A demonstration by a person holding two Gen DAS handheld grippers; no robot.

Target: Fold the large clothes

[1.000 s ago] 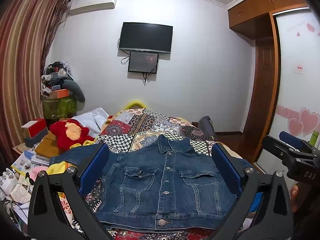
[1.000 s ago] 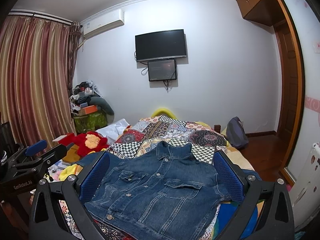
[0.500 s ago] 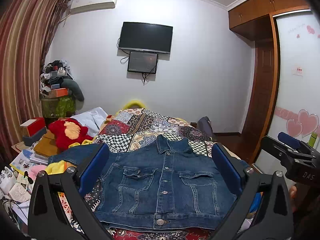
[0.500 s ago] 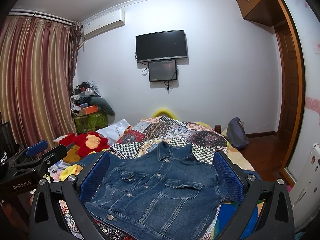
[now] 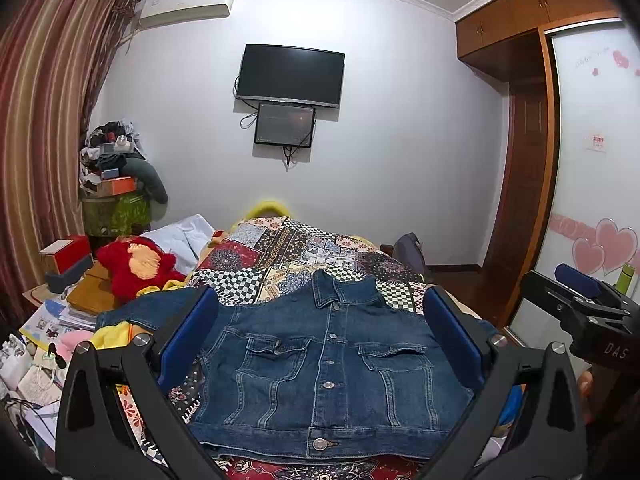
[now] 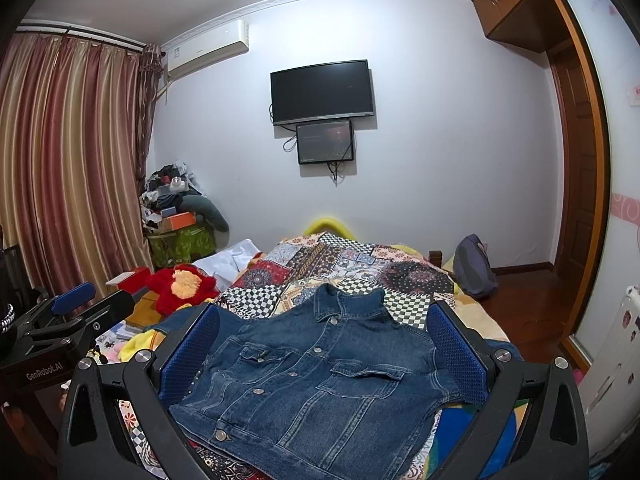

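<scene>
A dark blue denim jacket (image 5: 328,372) lies flat and face up on the patchwork bedspread (image 5: 296,252), buttoned, collar toward the far wall, left sleeve (image 5: 144,314) spread out. It also shows in the right wrist view (image 6: 320,380). My left gripper (image 5: 320,344) is open and empty, held above the jacket's near hem. My right gripper (image 6: 324,348) is open and empty, above the jacket from the right. Each gripper shows in the other's view: the right one (image 5: 588,312) and the left one (image 6: 68,320).
A red plush toy (image 5: 138,264), books and boxes are piled left of the bed. A white cloth (image 5: 180,236) lies near the pillow end. A grey backpack (image 6: 474,266) leans at the bed's right. A wardrobe (image 5: 592,208) stands right; a TV (image 5: 290,76) hangs ahead.
Both grippers have hardly moved; the views shift only slightly. The jacket lies as before.
</scene>
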